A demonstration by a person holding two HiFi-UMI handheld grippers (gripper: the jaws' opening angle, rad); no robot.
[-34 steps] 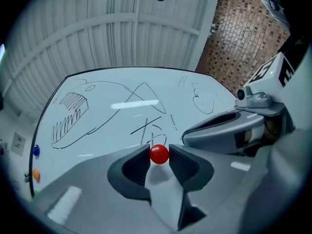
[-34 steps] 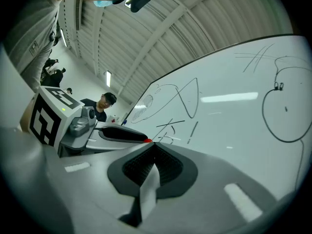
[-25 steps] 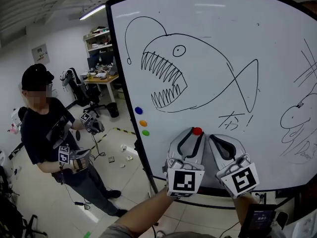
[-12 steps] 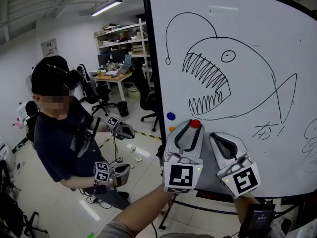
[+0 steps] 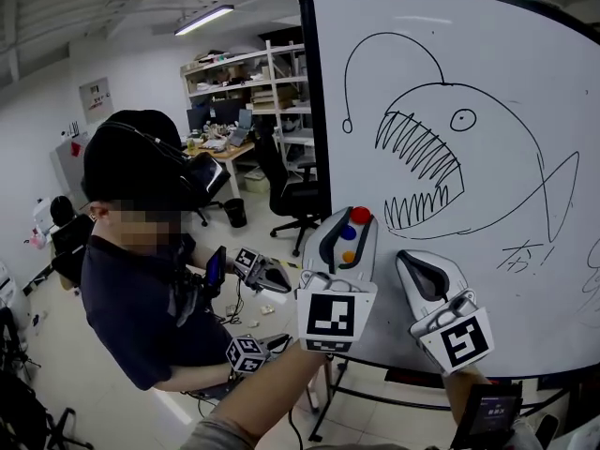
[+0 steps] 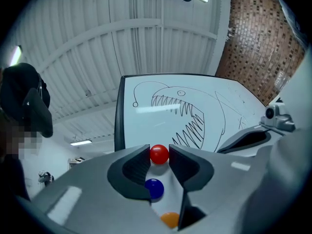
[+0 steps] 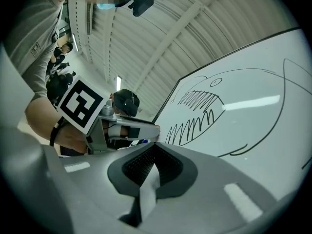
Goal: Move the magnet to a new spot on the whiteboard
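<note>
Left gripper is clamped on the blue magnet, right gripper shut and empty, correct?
Not quite. The left gripper is clamped on the red magnet; the blue magnet sits ungripped on the whiteboard beyond the jaws, as the left gripper view shows. The right gripper is shut and empty.

Black-framed whiteboard (image 5: 525,73), upright. Bears a marker-drawn anglerfish (image 5: 422,153) across the middle. Near the left edge, holds a blue magnet (image 5: 348,233) directly above an orange magnet (image 5: 349,257). Red magnet (image 5: 360,216) just above the blue; cannot tell whether touching the board.
</note>
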